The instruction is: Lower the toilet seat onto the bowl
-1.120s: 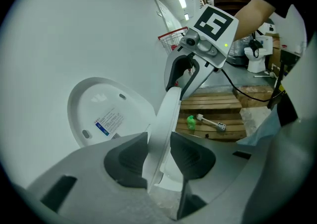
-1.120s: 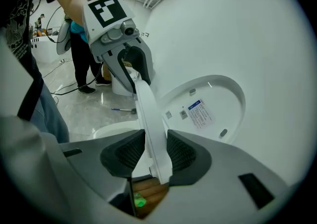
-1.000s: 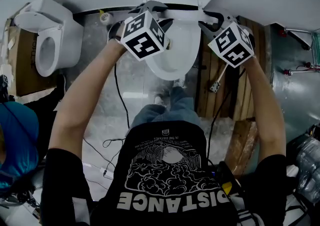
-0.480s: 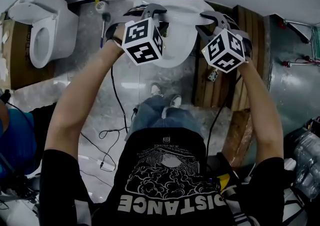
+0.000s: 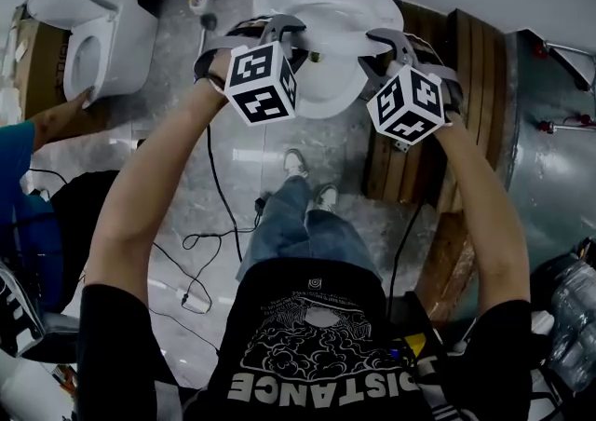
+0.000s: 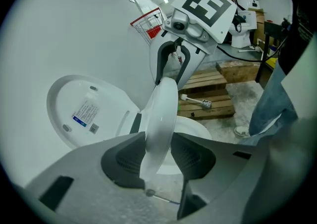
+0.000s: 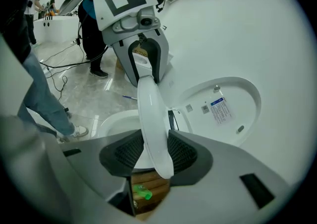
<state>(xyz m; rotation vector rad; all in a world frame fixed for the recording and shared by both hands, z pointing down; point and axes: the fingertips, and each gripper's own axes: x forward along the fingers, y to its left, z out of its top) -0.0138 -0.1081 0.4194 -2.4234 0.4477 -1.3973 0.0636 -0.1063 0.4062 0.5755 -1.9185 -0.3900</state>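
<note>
The toilet seat (image 6: 163, 104) is standing partway down, tilted between the raised lid (image 6: 84, 111) behind it and the bowl (image 6: 194, 128) below, touching neither at its free end. The person is gripping it from both sides. The left gripper (image 6: 157, 156) is clamping one side of the rim, with the white edge running straight up between its dark ribbed pads. The right gripper (image 7: 154, 151) is clamping the opposite side the same way, both pads lying against the seat, though its jaws have just been easing a little wider. Each gripper is showing at the far end of the seat in the other's view.

From the head view, the two marker cubes are covering most of the jaws, and seat and bowl are blending into one white shape, so the tilt is hard to read there. The seat's hinge is hidden behind the seat. Something small and green (image 7: 140, 192) is peeking out under the right gripper, too cut off to name.
</note>
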